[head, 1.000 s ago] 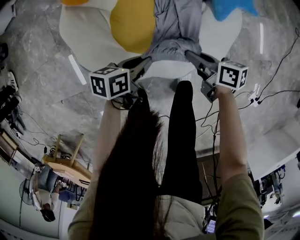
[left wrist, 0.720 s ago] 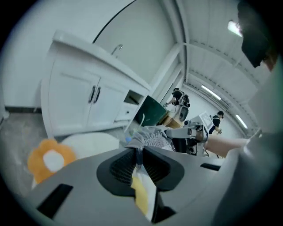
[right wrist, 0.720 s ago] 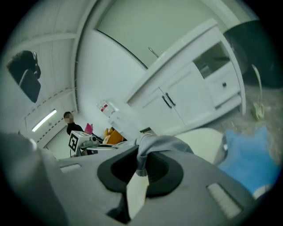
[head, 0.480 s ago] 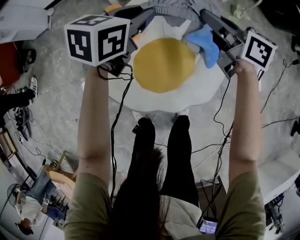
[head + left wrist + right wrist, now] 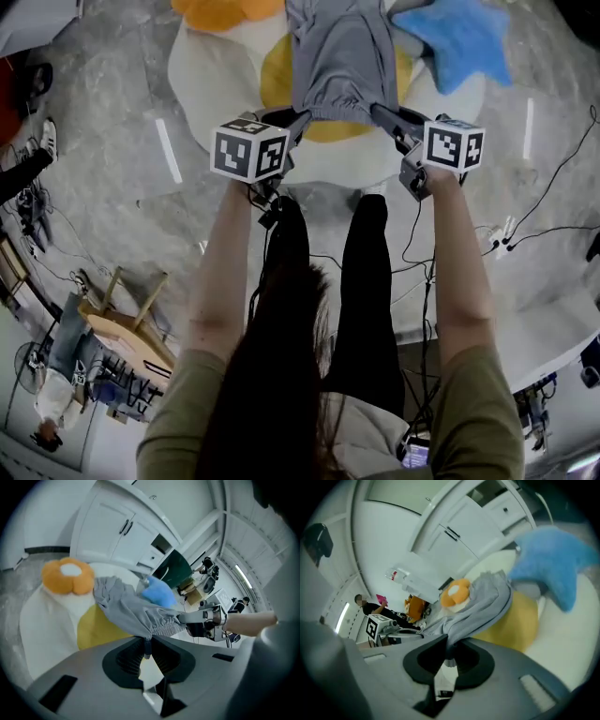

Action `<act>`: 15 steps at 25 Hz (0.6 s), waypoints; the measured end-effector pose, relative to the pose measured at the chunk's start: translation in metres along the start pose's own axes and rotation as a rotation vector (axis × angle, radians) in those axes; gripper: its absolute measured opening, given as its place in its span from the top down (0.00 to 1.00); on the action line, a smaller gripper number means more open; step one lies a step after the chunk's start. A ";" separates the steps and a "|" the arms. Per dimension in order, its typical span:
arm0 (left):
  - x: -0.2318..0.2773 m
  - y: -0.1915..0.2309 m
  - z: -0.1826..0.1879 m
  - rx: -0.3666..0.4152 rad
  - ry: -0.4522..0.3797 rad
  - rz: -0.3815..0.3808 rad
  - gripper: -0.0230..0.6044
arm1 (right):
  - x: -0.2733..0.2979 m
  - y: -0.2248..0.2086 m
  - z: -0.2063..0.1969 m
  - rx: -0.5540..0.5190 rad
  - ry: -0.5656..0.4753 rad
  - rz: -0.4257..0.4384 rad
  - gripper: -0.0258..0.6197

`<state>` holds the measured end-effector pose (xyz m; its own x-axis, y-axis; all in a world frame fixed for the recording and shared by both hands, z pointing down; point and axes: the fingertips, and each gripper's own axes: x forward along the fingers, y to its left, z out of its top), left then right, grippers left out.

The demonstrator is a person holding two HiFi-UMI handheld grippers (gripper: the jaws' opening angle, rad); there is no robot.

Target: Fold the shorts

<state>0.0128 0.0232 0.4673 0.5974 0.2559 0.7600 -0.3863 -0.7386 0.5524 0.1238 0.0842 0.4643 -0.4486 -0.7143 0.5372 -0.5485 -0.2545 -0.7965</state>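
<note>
Grey shorts (image 5: 339, 58) hang stretched by the waistband between my two grippers, over a white rug with a yellow centre (image 5: 281, 77). My left gripper (image 5: 298, 116) is shut on the left end of the elastic waistband (image 5: 161, 625); the cloth (image 5: 123, 603) runs away from its jaws toward the rug. My right gripper (image 5: 377, 111) is shut on the right end of the waistband, with the shorts (image 5: 480, 606) draped away from it. Each gripper shows in the other's view: the right gripper (image 5: 206, 620) and the left gripper (image 5: 382, 625).
An orange flower cushion (image 5: 225, 9) lies at the rug's far left and a blue star cushion (image 5: 464, 39) at its far right. Cables (image 5: 506, 230) trail over the grey floor on the right. White cabinets (image 5: 117, 531) stand behind the rug. A wooden chair (image 5: 127, 323) and people are at lower left.
Both grippers, still shut on the waistband, swung up and far forward half a second ago and have come back near and lower; the shorts now hang spread over the yellow centre.
</note>
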 end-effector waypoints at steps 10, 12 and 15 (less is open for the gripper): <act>0.013 -0.028 -0.195 -0.163 0.164 -0.007 0.88 | -0.013 -0.022 -0.190 0.155 0.224 0.000 0.91; 0.008 -0.040 -0.220 -0.196 0.187 -0.015 0.88 | -0.023 -0.019 -0.216 0.192 0.253 0.010 0.91; 0.003 -0.061 -0.251 -0.260 0.215 -0.038 0.88 | -0.038 -0.016 -0.251 0.250 0.297 0.010 0.91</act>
<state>-0.1382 0.2255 0.5212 0.4640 0.4264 0.7764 -0.5491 -0.5494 0.6298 -0.0274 0.2797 0.5265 -0.6578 -0.5071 0.5570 -0.3709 -0.4255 -0.8255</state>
